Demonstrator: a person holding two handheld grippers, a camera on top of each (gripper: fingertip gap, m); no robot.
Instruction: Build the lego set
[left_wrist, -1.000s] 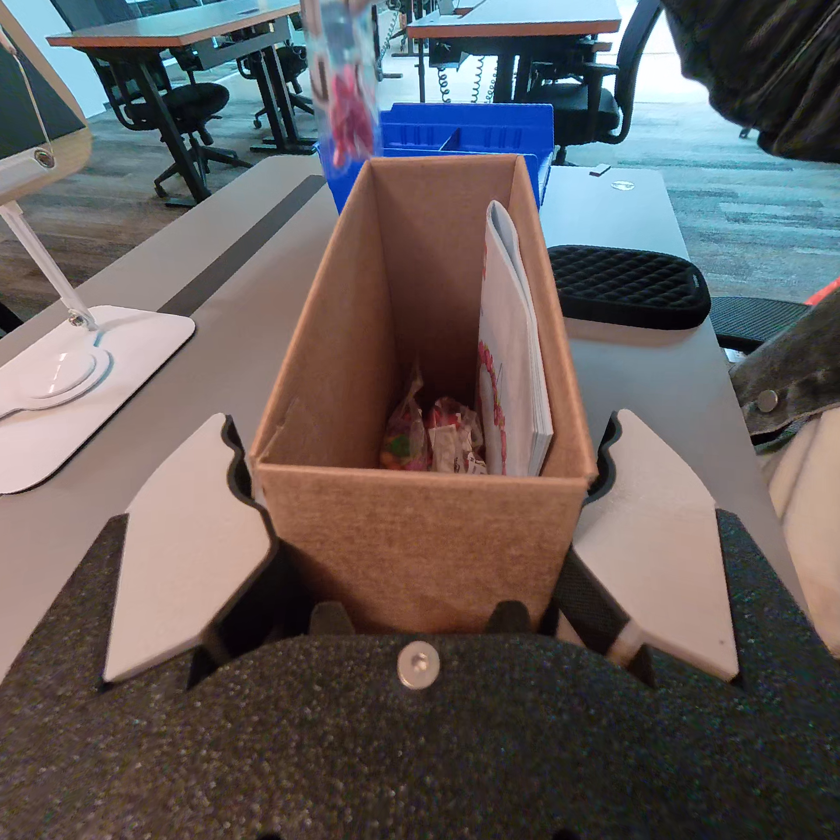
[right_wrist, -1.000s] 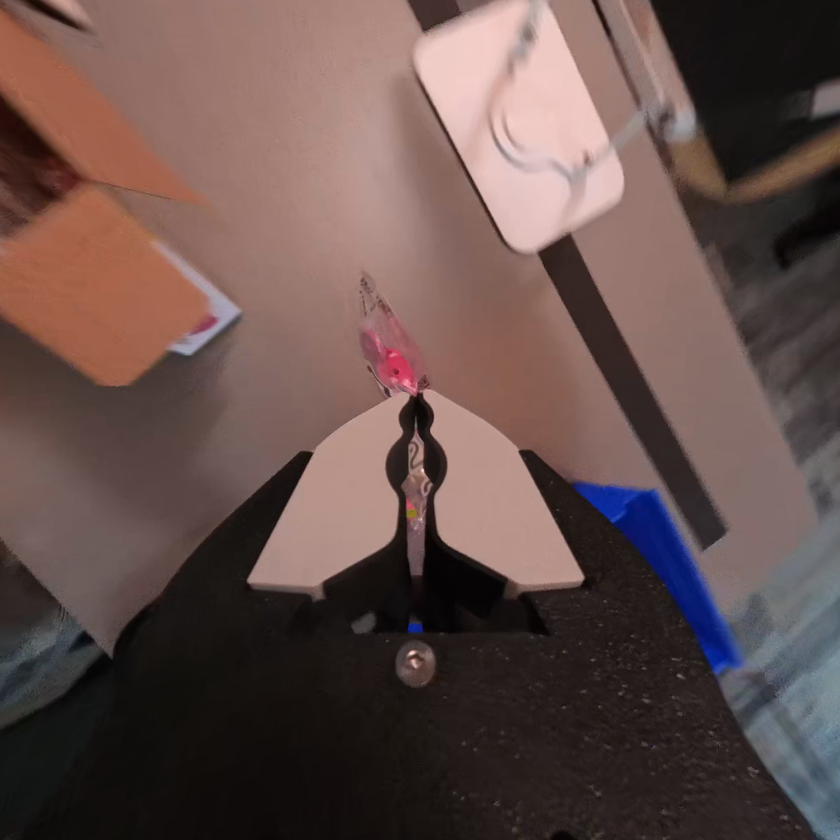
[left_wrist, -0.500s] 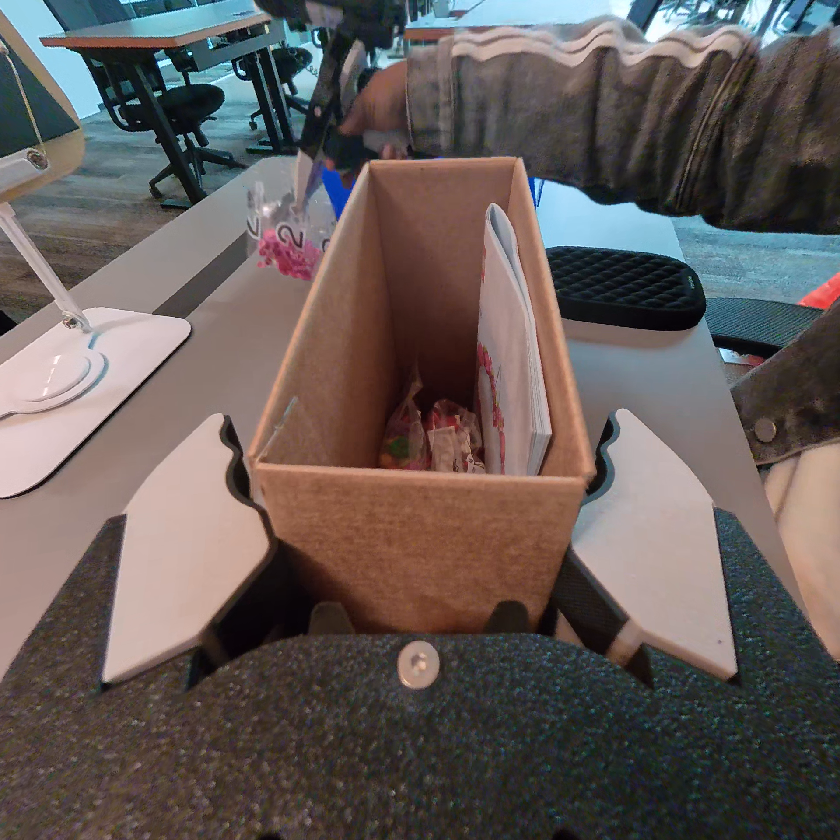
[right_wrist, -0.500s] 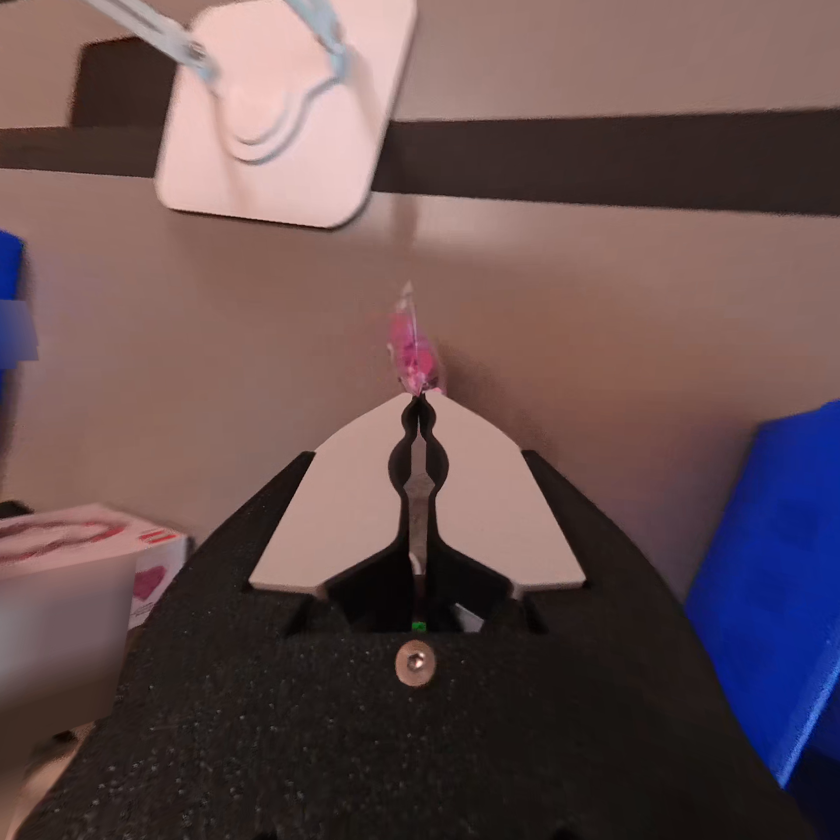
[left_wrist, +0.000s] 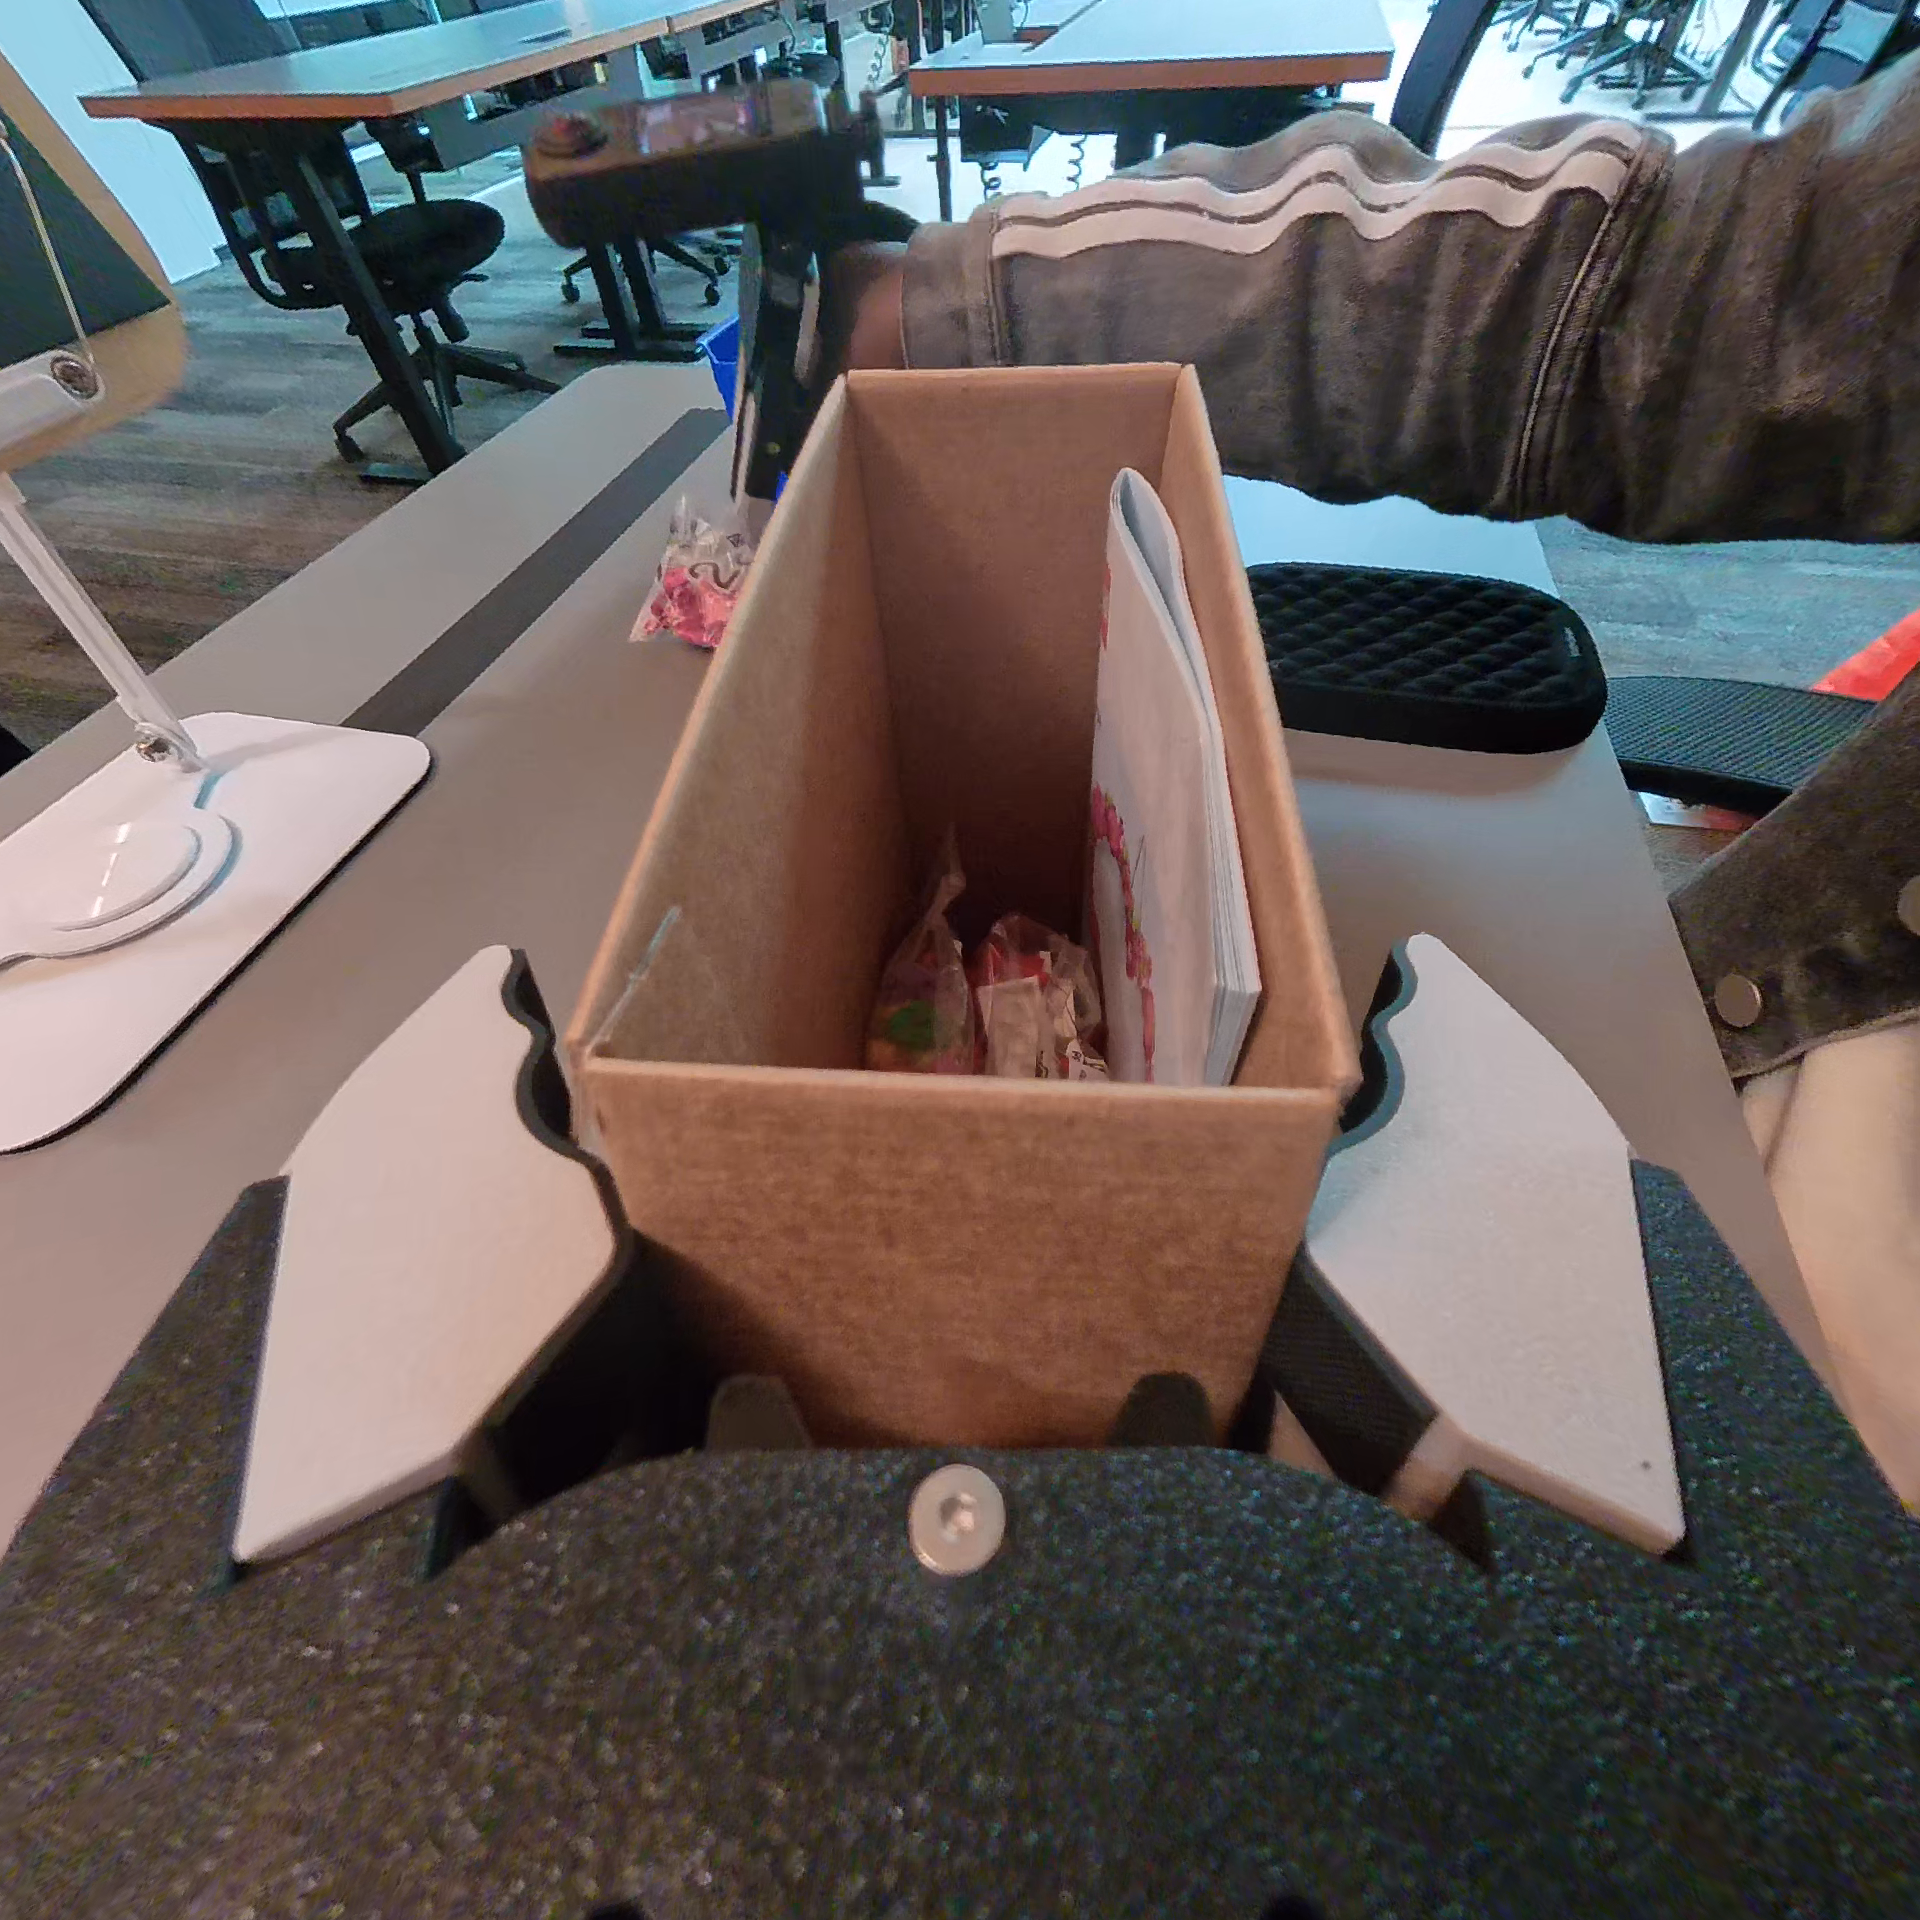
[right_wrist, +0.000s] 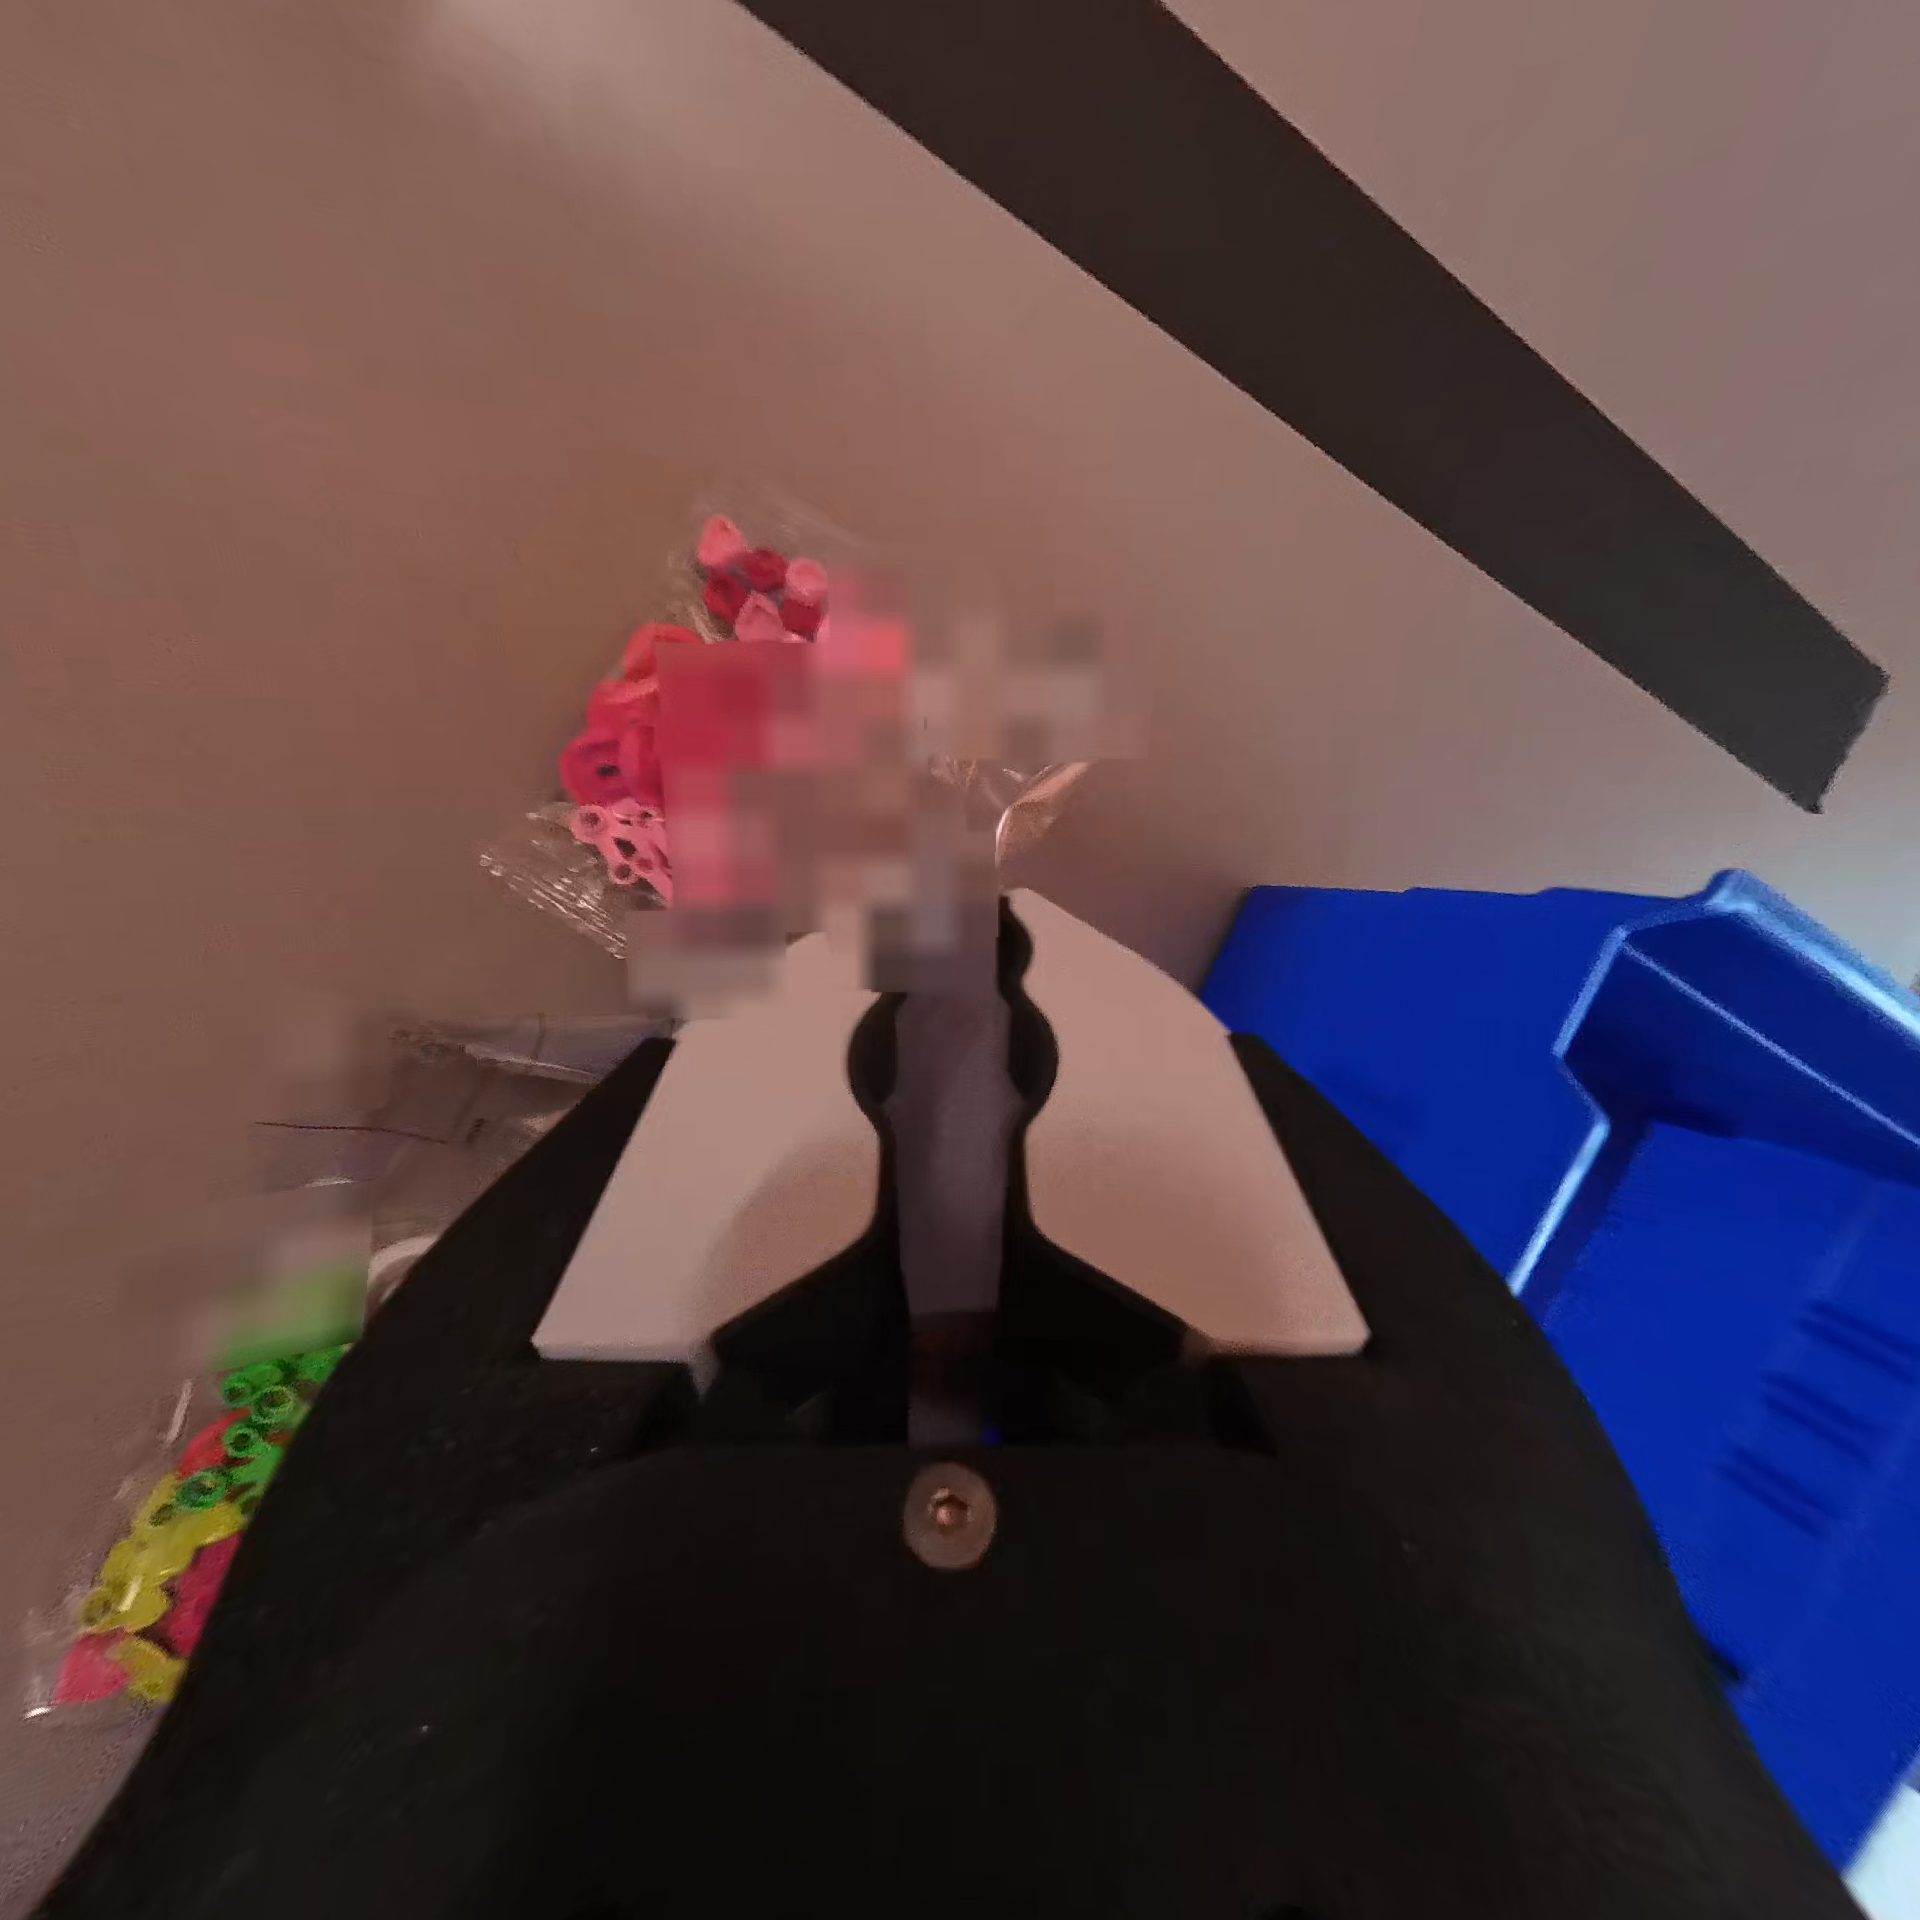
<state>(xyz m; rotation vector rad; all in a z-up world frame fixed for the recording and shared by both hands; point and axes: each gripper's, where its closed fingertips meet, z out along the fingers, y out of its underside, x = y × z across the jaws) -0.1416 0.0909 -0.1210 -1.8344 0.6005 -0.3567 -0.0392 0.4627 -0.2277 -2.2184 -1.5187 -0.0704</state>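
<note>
My left gripper (left_wrist: 956, 951) is shut on an open brown cardboard box (left_wrist: 956, 1226) and grips its two long sides at the near end. Inside stand a white instruction booklet (left_wrist: 1164, 831) against the right wall and small bags of bricks (left_wrist: 977, 997) at the bottom. A clear bag of pink and red pieces (right_wrist: 623, 727) lies on the grey table just ahead of my right gripper (right_wrist: 951, 914), whose fingers stand a little apart. In the left wrist view this bag (left_wrist: 691, 587) lies left of the box, under the right gripper (left_wrist: 758, 478).
A blue bin (right_wrist: 1558, 1143) stands right of the right gripper. Another bag of green, yellow and red pieces (right_wrist: 177, 1507) lies at its lower left. A white stand base (left_wrist: 156, 883) sits left, a black padded rest (left_wrist: 1423, 655) right. A sleeve (left_wrist: 1455, 343) crosses behind the box. The tips of one gripper are about 40 cm away from the tips of the other. Between my left fingertips and the black padded rest (left_wrist: 1423, 655) there is roughly 30 cm.
My right gripper carried the pink bag down to the table left of the box, and its fingers have parted. My left gripper and the box have not moved.
</note>
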